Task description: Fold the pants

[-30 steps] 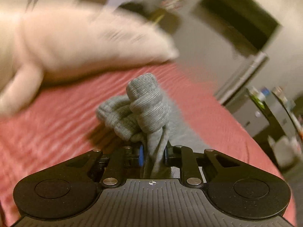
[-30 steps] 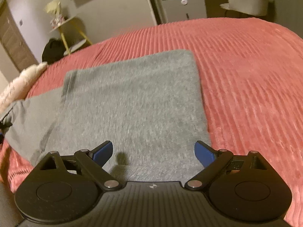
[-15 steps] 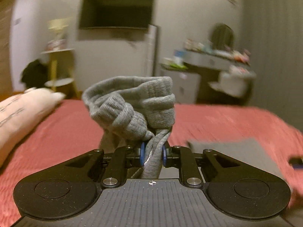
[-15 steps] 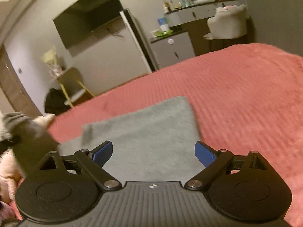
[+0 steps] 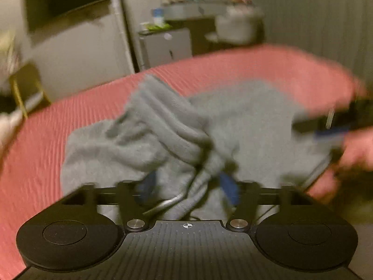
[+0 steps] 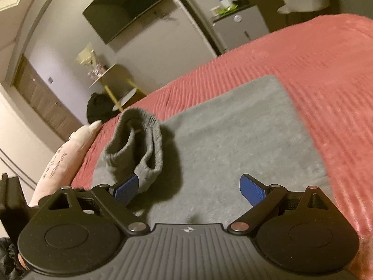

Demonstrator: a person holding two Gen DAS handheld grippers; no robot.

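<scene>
The gray pants point(image 6: 233, 144) lie folded flat mid-bedspread point(image 6: 326, 74), long axis toward the far edge, bunched waistband point(image 6: 137, 144) atop their left end; left gripper point(image 5: 188, 184) and right gripper point(image 6: 190, 189) are both released.

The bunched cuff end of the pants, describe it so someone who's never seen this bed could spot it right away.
Start at the red bedspread, then find the grey pants lying flat on it. At their left edge a ribbed cuff stands up in a rumpled loop, just ahead of the right gripper. It is the only raised, ribbed part; the rest lies smooth.
</scene>
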